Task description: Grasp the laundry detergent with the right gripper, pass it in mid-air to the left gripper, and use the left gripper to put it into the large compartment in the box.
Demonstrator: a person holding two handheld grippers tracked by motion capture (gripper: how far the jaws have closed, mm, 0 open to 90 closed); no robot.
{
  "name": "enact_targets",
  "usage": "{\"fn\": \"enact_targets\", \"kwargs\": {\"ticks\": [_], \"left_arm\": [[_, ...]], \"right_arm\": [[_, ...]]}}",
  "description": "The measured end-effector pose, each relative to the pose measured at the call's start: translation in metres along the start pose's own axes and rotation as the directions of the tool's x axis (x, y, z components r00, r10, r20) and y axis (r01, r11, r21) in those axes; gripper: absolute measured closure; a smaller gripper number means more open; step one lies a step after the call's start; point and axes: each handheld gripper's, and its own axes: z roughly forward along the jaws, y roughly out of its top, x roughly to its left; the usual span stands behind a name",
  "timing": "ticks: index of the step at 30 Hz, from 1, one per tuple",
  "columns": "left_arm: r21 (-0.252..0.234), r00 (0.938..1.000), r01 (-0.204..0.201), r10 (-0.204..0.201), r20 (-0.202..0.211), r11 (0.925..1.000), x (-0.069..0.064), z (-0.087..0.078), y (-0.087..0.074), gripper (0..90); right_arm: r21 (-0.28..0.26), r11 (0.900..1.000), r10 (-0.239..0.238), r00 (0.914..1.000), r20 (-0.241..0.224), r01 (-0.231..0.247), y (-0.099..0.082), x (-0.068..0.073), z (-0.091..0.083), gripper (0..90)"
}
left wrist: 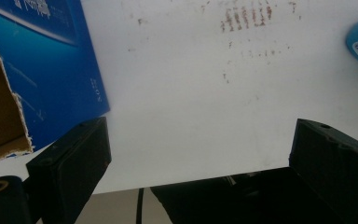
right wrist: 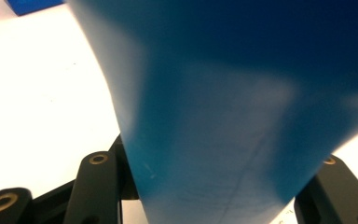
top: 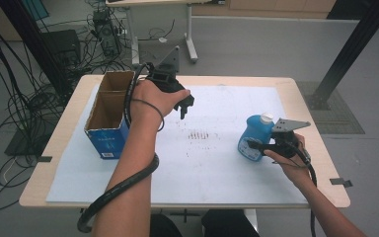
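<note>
Right gripper at 4 o'clock on mat, jaws clamped on blue bottle, upright. Left gripper at 11 o'clock beside box, jaws apart, holding nothing.

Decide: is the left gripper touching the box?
Apart. Left gripper view shows the open left gripper beside the box, white table between.

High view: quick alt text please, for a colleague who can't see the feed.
The right gripper grips an upright blue bottle on the white mat. The left gripper hangs open over the mat, beside an open cardboard box.
</note>
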Motion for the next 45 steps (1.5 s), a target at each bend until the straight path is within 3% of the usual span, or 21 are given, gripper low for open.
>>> {"fn": "enact_targets", "kwargs": {"ticks": [12, 20, 27, 29, 35, 37, 40, 42, 45], "left_arm": [[-0.01, 0.9983, -0.055, 0.055, 0.018, 0.9984, -0.001, -0.018, -0.001, 5.7], [-0.014, 0.994, -0.107, 0.107, 0.024, 0.9942, 0.003, -0.032, -0.003, 5.6], [-0.021, 0.9865, -0.16, 0.161, 0.033, 0.9869, 0.01, -0.038, -0.001, 5.6], [-0.025, 0.9802, -0.193, 0.194, 0.037, 0.9808, 0.012, -0.04, 0.0, 5.6], [-0.016, 0.9706, -0.233, 0.234, 0.056, 0.9722, 0.017, -0.046, 0.003, 5.7], [-0.031, 0.957, -0.283, 0.284, 0.059, 0.9587, 0.019, -0.051, 0.004, 5.7], [-0.048, 0.9421, -0.33, 0.332, 0.047, 0.9428, 0.022, -0.056, 0.005, 5.6], [-0.048, 0.939, -0.339, 0.341, 0.045, 0.9396, 0.023, -0.057, 0.006, 5.5], [-0.049, 0.9211, -0.386, 0.387, 0.037, 0.9214, 0.026, -0.059, 0.008, 5.4]], "right_arm": [[0.012, 0.9998, 0.013, 0.9998, -0.013, -0.013, 0.033, 0.006, -0.018, 45.5], [0.054, 0.9985, 0.009, 0.9982, -0.059, -0.006, 0.063, 0.022, -0.027, 45.4], [0.079, 0.9969, 0.005, 0.9956, -0.094, 0.003, 0.076, 0.032, -0.023, 45.5], [0.093, 0.9956, -0.003, 0.994, -0.109, 0.014, 0.082, 0.034, -0.017, 45.5], [0.112, 0.9932, -0.013, 0.9877, -0.156, 0.031, 0.098, 0.041, -0.002, 45.5], [0.114, 0.9928, -0.015, 0.9845, -0.175, 0.036, 0.103, 0.044, 0.004, 45.4], [0.122, 0.991, -0.031, 0.9786, -0.204, 0.057, 0.112, 0.05, 0.014, 45.4], [0.124, 0.9897, -0.044, 0.9757, -0.215, 0.072, 0.117, 0.053, 0.019, 45.4], [0.122, 0.988, -0.063, 0.9667, -0.248, 0.095, 0.127, 0.059, 0.03, 45.4]]}}
